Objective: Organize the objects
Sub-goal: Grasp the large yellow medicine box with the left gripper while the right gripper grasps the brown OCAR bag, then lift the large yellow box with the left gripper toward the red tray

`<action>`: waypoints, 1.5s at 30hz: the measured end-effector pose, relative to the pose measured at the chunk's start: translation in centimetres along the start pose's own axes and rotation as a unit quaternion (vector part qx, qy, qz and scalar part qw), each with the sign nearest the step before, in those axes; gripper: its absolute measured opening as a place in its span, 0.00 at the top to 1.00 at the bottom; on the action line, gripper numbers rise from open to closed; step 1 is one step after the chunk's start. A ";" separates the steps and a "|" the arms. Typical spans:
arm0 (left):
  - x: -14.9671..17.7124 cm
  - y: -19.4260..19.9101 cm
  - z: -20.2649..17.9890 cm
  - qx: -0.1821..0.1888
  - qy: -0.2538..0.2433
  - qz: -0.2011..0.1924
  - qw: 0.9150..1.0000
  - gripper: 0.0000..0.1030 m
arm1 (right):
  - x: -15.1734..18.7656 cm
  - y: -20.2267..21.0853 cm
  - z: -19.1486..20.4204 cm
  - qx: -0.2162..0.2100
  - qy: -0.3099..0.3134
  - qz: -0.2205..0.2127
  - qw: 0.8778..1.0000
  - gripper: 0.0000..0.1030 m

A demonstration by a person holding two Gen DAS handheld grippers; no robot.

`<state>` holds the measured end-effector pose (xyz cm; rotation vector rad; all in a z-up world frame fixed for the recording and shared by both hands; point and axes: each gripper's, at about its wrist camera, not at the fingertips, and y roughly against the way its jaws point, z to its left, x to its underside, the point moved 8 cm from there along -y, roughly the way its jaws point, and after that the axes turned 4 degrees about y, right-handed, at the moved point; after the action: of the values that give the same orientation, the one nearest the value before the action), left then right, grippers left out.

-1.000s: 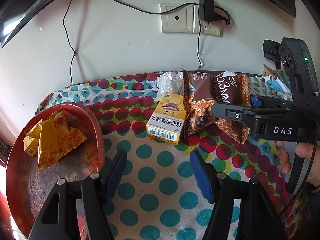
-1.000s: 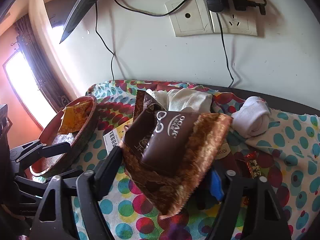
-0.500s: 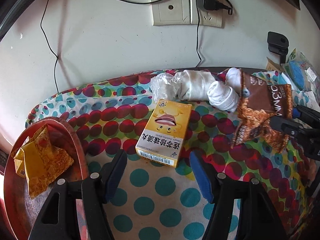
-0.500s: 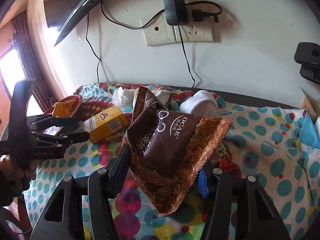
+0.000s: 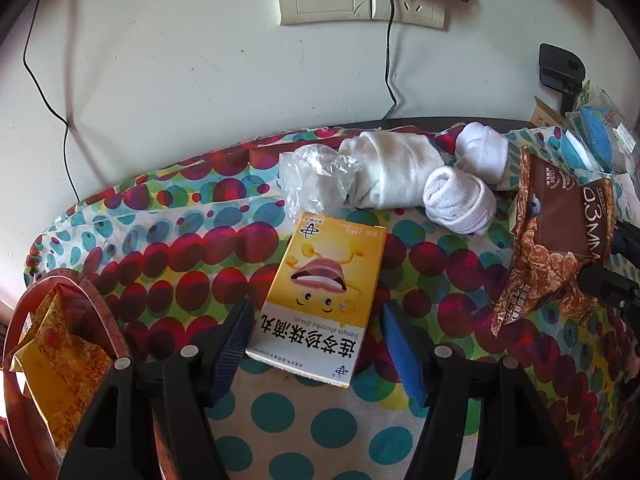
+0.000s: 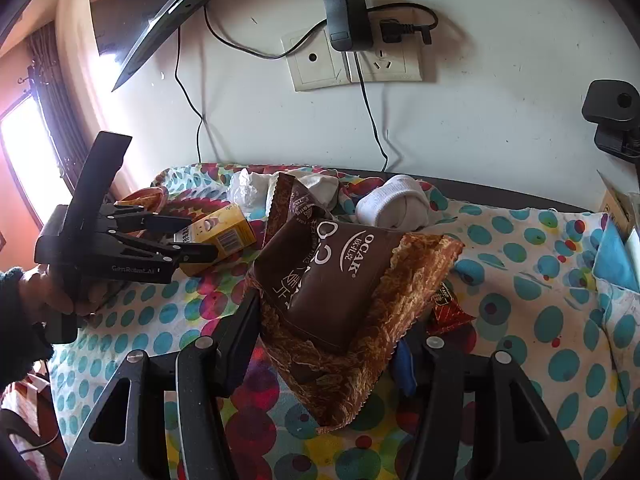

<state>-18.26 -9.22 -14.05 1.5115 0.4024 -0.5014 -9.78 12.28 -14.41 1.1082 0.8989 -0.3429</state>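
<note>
My left tongs (image 5: 316, 344) stand wide over the spotted cloth (image 5: 192, 256) that covers the counter, and the near end of the yellow box (image 5: 324, 296) lies flat between their two fingers; the pads flank the box without pressing on it. The box lies near the middle of the counter, its long side running away from me toward the wall. Behind it, along the back edge, sit a crumpled clear wrapper (image 5: 316, 178), a rolled white cloth (image 5: 396, 172) and two rolled white socks (image 5: 460, 200), all close together. At the counter's left edge a red tray (image 5: 106, 316) holds a yellow packet (image 5: 60, 364).

My right tongs (image 6: 326, 332) are clamped on the brown snack bag (image 6: 340, 292), gripping its lower half so that it stands up off the cloth, tilted, with the printed face toward the camera. In the left view the same bag hangs toward the right side of the counter, well apart from the box. A small red wrapper (image 6: 448, 312) lies on the cloth just right of the bag. My left hand (image 6: 60, 292) grips its handle at the counter's left side.
</note>
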 end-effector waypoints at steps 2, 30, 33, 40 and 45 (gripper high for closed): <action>0.0 -0.3 0.1 -0.006 0.004 -0.004 1.000 0.35 | 0.0 0.0 -0.1 0.000 -0.001 0.001 1.000 0.47; 1.4 -0.7 -0.7 -0.065 0.069 -0.053 0.994 0.40 | -0.1 0.2 1.1 0.013 0.017 0.006 1.000 0.38; 1.2 -0.8 -1.3 -0.079 0.057 -0.055 0.994 0.40 | -0.2 0.5 1.4 0.011 0.028 0.000 1.000 0.36; 1.3 -0.5 -1.4 -0.090 0.051 -0.058 0.993 0.39 | -0.4 0.6 2.1 0.019 0.057 -0.002 0.998 0.41; 1.4 -0.3 0.7 -0.099 0.098 -0.060 0.988 0.39 | -0.6 0.6 1.3 0.031 0.043 -0.007 0.999 0.43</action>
<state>-17.27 -10.00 -15.05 1.3519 0.6809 -0.3955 -9.18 11.27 -13.35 1.1809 0.9774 -0.3376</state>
